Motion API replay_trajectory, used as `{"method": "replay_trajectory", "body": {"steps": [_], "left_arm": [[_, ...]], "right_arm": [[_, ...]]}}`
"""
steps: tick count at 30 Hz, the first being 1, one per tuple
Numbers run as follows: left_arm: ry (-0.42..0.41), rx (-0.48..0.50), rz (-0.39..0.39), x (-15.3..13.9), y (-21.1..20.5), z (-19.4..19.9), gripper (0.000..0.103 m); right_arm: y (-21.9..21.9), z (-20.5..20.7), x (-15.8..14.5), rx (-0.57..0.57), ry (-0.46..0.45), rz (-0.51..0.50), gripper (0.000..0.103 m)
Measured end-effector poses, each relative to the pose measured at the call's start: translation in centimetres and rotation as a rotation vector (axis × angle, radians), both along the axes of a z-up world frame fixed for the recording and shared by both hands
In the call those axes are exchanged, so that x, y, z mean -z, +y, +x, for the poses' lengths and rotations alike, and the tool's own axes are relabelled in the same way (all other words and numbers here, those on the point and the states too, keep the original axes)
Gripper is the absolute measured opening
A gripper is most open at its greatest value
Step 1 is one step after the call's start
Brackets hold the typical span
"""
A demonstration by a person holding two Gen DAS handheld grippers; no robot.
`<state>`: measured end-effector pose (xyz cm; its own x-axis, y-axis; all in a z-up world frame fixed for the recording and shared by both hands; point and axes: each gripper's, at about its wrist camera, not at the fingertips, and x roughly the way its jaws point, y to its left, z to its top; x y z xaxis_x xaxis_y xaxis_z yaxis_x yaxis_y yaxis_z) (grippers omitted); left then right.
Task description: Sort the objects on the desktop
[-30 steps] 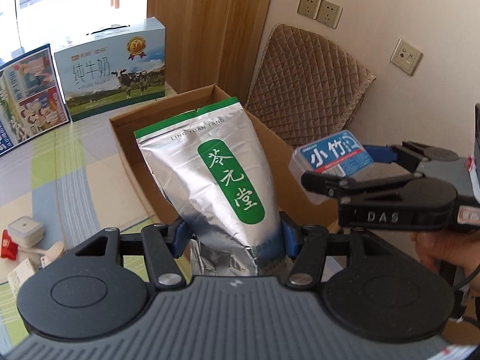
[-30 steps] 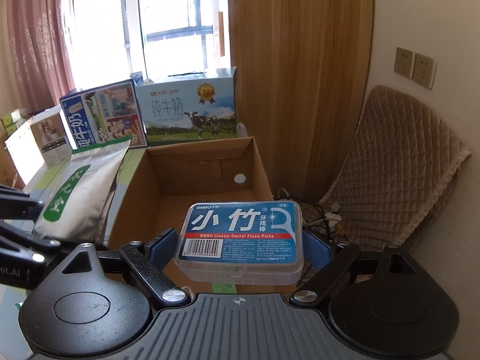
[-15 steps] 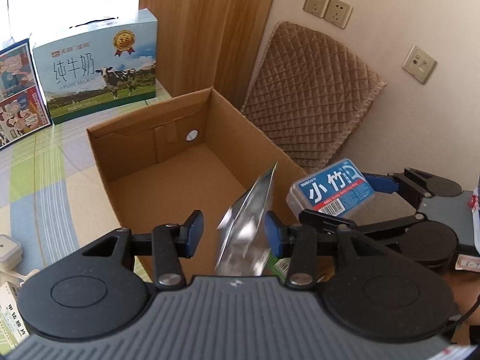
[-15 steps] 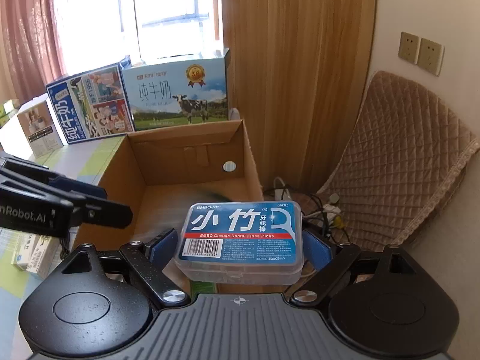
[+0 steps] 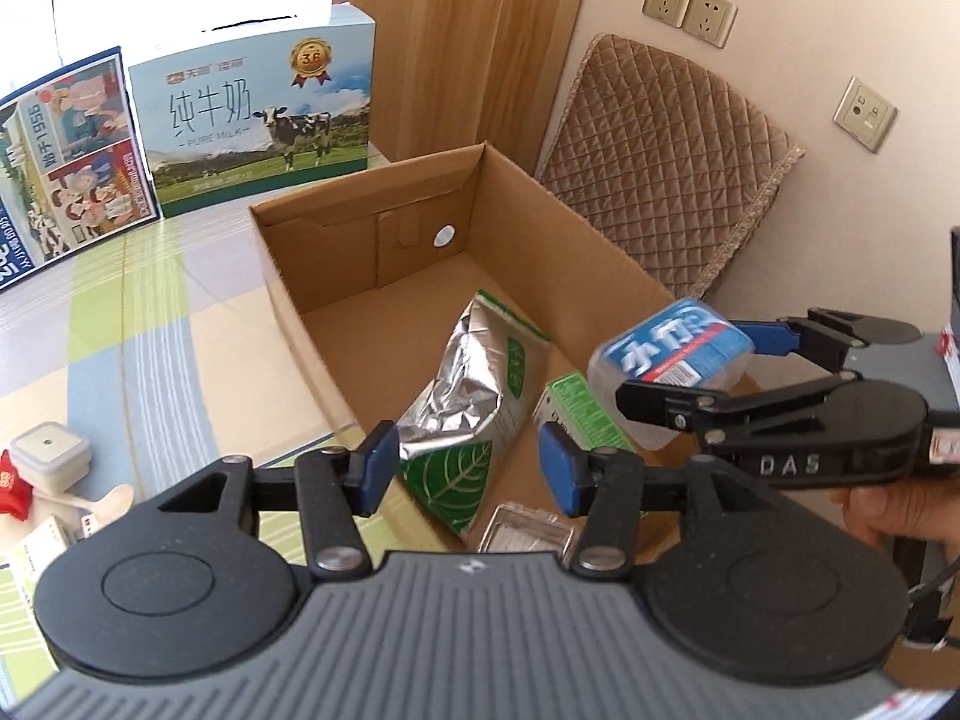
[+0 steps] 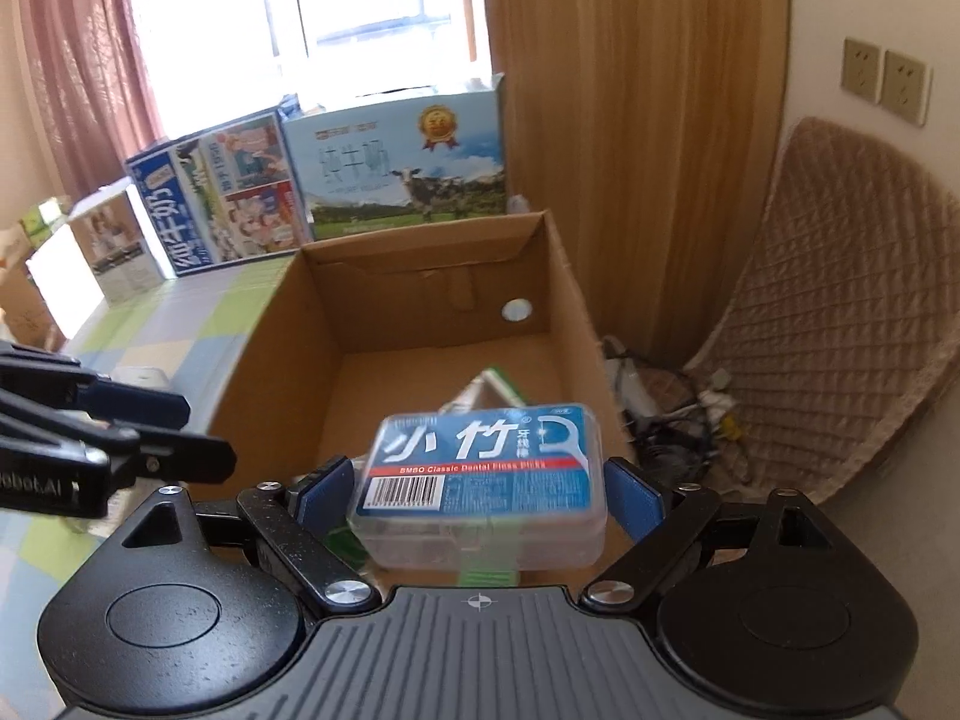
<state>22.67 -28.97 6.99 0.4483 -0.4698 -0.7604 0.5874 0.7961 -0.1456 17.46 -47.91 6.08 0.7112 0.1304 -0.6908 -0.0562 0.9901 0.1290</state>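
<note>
An open cardboard box point(image 5: 420, 192) stands on the table. A silver tea pouch point(image 5: 474, 402) with a green label lies inside it, beside a green carton point(image 5: 579, 414) and a clear plastic case point(image 5: 522, 531). My left gripper point(image 5: 468, 474) is open and empty above the box's near edge. My right gripper point(image 6: 480, 498) is over the box, and the blue-labelled clear box of dental floss picks point(image 6: 486, 480) sits between its open fingers with a gap at each side; it blurs in both views. The floss box also shows in the left wrist view point(image 5: 672, 354).
Milk cartons point(image 5: 252, 114) and a blue printed box point(image 5: 60, 162) stand behind the box. A small white container point(image 5: 51, 456), a red item point(image 5: 12, 483) and a wooden spoon point(image 5: 102, 501) lie at the left. A quilted chair point(image 5: 666, 162) stands against the wall.
My left gripper opened and let go of the tea pouch, which fell into the box. My right gripper moved over the box and its fingers have spread off the floss box.
</note>
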Motion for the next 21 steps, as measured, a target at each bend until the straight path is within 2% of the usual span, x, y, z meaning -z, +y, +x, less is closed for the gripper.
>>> {"method": "replay_trajectory", "body": {"steps": [3,13,21], "left_arm": [[-0.002,-0.003,0.007,0.1,0.6,-0.4,0.048],[0.003,-0.029,0.01,0.3,3.4,-1.9,0.058],[0.001,-0.059,0.012,0.3,6.2,-4.3,0.078]], "right_arm": [[0.4,-0.2,0.0,0.011,-0.003,-0.013,0.094],[1.2,-1.7,0.0,0.014,0.007,-0.033,0.096],[3.3,-3.7,-0.8,-0.01,0.004,-0.044,0.098]]}}
